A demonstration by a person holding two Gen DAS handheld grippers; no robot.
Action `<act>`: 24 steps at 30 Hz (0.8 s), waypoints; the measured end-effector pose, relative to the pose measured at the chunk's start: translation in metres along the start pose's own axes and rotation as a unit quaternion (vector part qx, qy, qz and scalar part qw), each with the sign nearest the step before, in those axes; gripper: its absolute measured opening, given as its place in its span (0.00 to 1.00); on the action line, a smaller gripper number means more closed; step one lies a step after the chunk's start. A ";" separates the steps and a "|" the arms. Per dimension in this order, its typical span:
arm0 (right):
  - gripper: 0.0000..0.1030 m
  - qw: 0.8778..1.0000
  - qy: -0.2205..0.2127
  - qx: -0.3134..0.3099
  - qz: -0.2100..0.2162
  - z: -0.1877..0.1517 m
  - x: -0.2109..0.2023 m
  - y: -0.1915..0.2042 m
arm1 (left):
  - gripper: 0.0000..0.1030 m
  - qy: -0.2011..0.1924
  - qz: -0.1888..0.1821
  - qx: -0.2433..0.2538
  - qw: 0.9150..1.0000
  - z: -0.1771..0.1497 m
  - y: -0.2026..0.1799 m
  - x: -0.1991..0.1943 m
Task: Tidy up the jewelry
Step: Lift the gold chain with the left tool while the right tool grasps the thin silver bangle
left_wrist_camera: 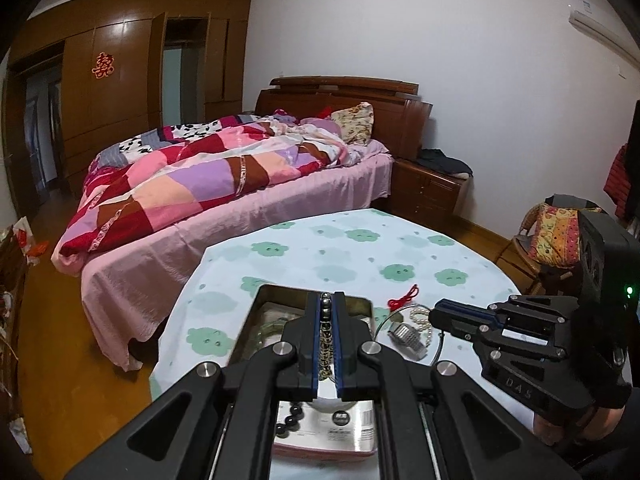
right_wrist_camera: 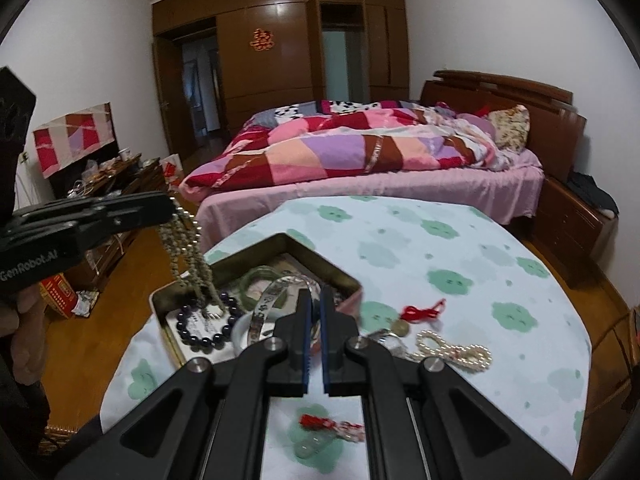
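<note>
Left gripper [right_wrist_camera: 172,210]: jaws clenched on a beaded chain [right_wrist_camera: 192,256], which hangs limp from the tips into the tin [right_wrist_camera: 344,280] below.
Tin: open, under and ahead of both jaws; holds a dark bead bracelet [right_wrist_camera: 208,332] and a green bangle [right_wrist_camera: 256,276].
Chain handling: light, floppy, likely to swing and snag; best pinched near its top, as now.
Right gripper [right_wrist_camera: 316,300]: jaws closed on nothing I can see.
Loose pieces: a pearl strand [right_wrist_camera: 456,350] and red cord [right_wrist_camera: 420,312] lie on the tabletop [right_wrist_camera: 460,248] right of those jaws; pearls look slippery, take a bunched part.
</note>
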State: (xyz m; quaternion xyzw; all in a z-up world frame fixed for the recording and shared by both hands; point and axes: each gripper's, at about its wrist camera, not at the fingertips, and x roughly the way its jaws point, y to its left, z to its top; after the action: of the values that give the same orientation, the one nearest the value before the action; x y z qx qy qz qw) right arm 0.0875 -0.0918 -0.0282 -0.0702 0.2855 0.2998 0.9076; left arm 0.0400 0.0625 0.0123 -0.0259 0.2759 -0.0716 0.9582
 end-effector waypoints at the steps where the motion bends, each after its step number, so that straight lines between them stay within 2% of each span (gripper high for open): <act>1: 0.05 1.000 0.001 -0.004 0.003 0.001 0.002 0.004 | 0.04 0.001 0.001 -0.001 1.000 -0.001 0.002 0.000; 13: 0.05 0.999 0.017 -0.033 0.023 -0.002 0.019 0.033 | 0.04 0.017 0.020 -0.023 0.999 -0.012 0.029 0.008; 24: 0.05 0.998 0.030 -0.042 0.030 -0.003 0.033 0.047 | 0.04 0.040 0.034 -0.023 0.998 -0.024 0.036 0.020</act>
State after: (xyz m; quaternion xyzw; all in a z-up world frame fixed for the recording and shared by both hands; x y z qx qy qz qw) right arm 0.0803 -0.0384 -0.0472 -0.1089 0.3017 0.3360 0.8856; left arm 0.0483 0.0943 -0.0222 -0.0352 0.3159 -0.0333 0.9476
